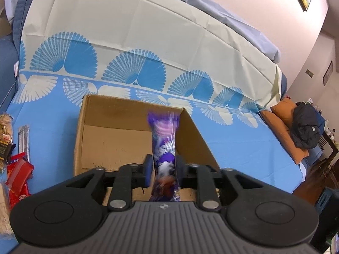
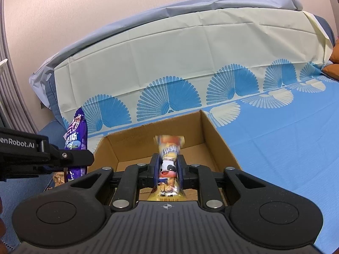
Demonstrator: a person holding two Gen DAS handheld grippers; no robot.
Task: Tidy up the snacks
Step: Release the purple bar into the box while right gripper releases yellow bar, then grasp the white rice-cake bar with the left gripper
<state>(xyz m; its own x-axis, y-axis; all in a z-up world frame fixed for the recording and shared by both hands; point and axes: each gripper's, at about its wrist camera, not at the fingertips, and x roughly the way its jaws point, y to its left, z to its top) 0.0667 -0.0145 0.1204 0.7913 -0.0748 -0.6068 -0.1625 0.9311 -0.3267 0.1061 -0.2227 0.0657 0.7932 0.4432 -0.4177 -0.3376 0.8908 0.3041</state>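
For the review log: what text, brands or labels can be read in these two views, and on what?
"enRobot.AI", start cut off: side of the left claw.
Purple snack packet: large white characters, not legible to me.
Yellow snack packet: small print at its bottom edge, too blurred.
Red packets: white oval logo, too small.

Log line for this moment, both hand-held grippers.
left hand-held gripper: purple packet between jaws, over box | right hand-held gripper: yellow packet between jaws, over box

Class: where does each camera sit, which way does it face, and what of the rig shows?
Left wrist: behind the left tongs, facing down into the cardboard box; a purple packet stands between them.
Right wrist: behind the right tongs, facing the same box; a yellow packet between them.
Shared: the box and purple packet.
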